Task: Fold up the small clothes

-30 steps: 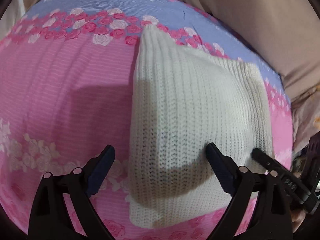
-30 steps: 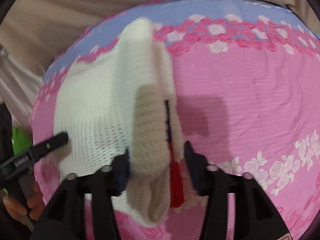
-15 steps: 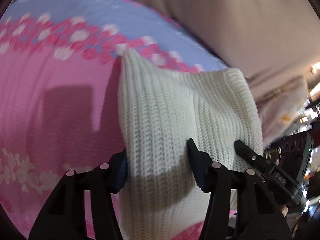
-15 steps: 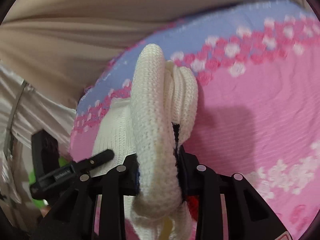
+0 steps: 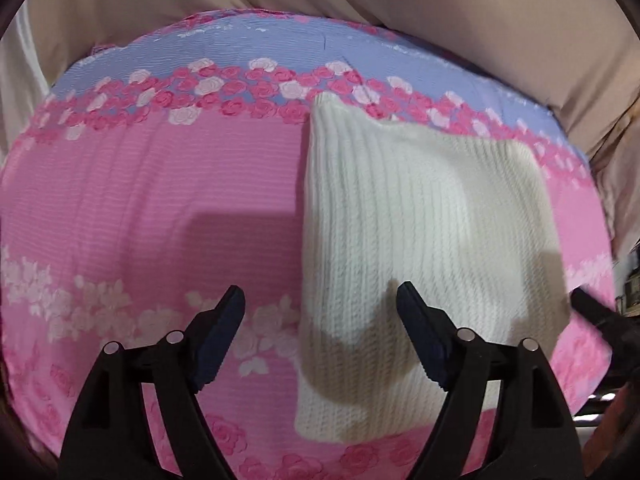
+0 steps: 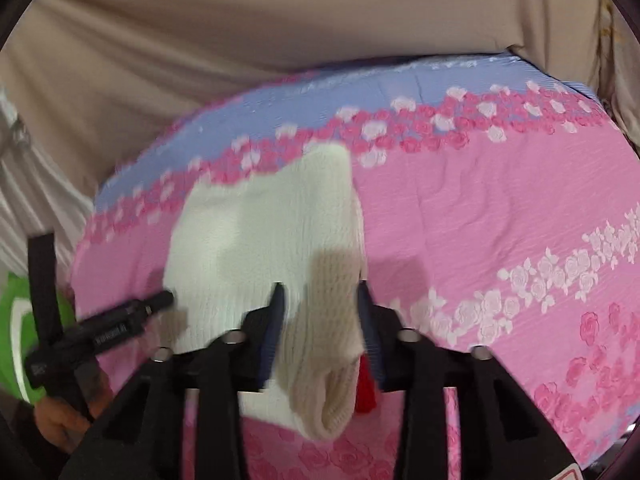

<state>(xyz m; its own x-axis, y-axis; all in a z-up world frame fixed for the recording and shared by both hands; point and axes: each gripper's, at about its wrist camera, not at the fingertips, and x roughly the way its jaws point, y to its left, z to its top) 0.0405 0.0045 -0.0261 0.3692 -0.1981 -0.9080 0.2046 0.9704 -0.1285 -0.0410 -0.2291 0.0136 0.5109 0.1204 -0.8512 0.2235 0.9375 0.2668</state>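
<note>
A white knit garment (image 5: 420, 208) lies folded on the pink rose-print bedspread (image 5: 160, 184). My left gripper (image 5: 320, 312) hovers over the garment's near left edge. Its jaws are opening, and that edge runs between them without touching the pads. In the right wrist view, my right gripper (image 6: 320, 304) has a thick folded edge of the white knit garment (image 6: 260, 232) between its closing jaws, pinched. The fold droops below the fingers beside a red tag (image 6: 366, 388). One of the left gripper's fingers (image 6: 156, 302) shows at the garment's far side.
Beige fabric (image 5: 440, 0) rises behind the bed's blue-bordered far edge. A green object (image 6: 12, 320) sits off the bed at the left of the right wrist view, with a hand (image 6: 56, 420) below it. Bare bedspread (image 6: 500, 208) stretches right of the garment.
The left gripper closed on the garment's edge, then let go and spread wide; the garment has settled flat. The right gripper narrowed onto the folded edge and kept hold of it.
</note>
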